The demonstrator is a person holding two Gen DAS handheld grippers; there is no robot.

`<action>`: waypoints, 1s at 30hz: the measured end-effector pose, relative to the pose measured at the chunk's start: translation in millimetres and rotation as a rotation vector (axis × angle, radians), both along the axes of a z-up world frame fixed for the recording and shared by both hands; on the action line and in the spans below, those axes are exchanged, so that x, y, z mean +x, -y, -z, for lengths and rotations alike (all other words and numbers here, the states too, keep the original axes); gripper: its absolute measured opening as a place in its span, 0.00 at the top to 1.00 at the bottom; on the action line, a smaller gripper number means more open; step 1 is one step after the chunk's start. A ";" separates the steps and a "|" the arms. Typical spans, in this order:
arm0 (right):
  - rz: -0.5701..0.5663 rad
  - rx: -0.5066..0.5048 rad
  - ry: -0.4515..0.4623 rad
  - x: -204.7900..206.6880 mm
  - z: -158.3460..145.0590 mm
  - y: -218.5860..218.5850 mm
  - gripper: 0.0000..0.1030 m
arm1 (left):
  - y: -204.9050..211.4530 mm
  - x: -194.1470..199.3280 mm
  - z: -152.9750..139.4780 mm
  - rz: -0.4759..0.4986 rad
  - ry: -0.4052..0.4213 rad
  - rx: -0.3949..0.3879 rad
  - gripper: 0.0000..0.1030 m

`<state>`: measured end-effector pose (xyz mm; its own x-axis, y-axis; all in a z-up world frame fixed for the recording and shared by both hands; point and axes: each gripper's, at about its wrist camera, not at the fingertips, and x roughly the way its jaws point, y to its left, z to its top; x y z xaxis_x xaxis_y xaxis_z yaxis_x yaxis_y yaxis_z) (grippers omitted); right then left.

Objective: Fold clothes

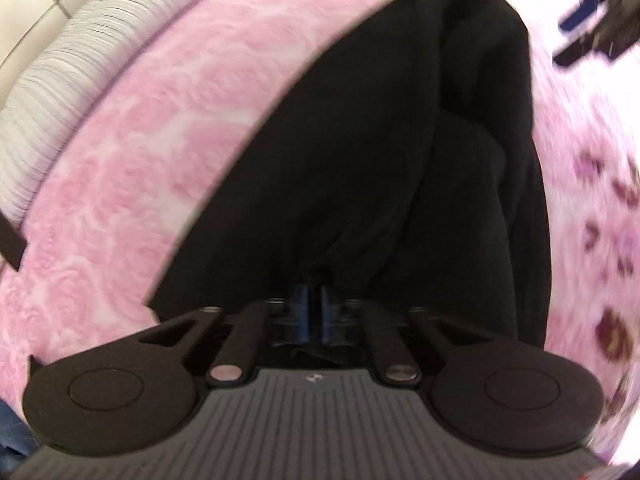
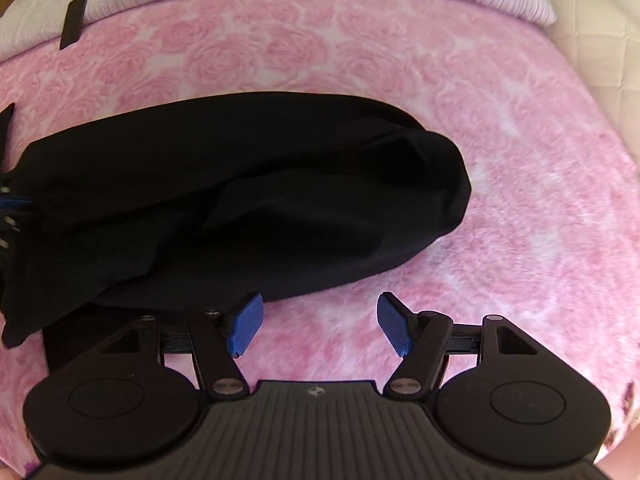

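Two tongs noted: left tongs [image 1: 314, 300] clamped on the black garment [image 2: 240, 196] lying bunched on the pink bed [image 2: 500, 208]; right tongs [image 2: 320, 326] apart, empty. We judge a fold underway; next, grip the near edge.

Open pink blanket [image 2: 500, 160] is seen right of the black garment [image 2: 240, 184]; passage leftward is blocked by its bunched folds.
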<state>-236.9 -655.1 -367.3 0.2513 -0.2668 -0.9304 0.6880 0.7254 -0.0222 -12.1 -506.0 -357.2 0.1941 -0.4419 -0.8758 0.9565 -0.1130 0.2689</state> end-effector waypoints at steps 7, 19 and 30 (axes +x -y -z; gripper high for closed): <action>0.035 0.081 0.092 -8.8 17.2 36.7 0.27 | 52.7 85.2 -100.9 -0.243 0.168 -0.223 0.97; 0.197 0.249 0.212 -3.3 57.0 7.6 0.22 | 70.8 176.5 -155.9 -0.331 0.361 -0.294 0.97; 0.159 0.165 0.169 24.5 34.0 24.5 0.94 | 9.5 196.3 -161.7 -0.395 0.374 -0.291 0.97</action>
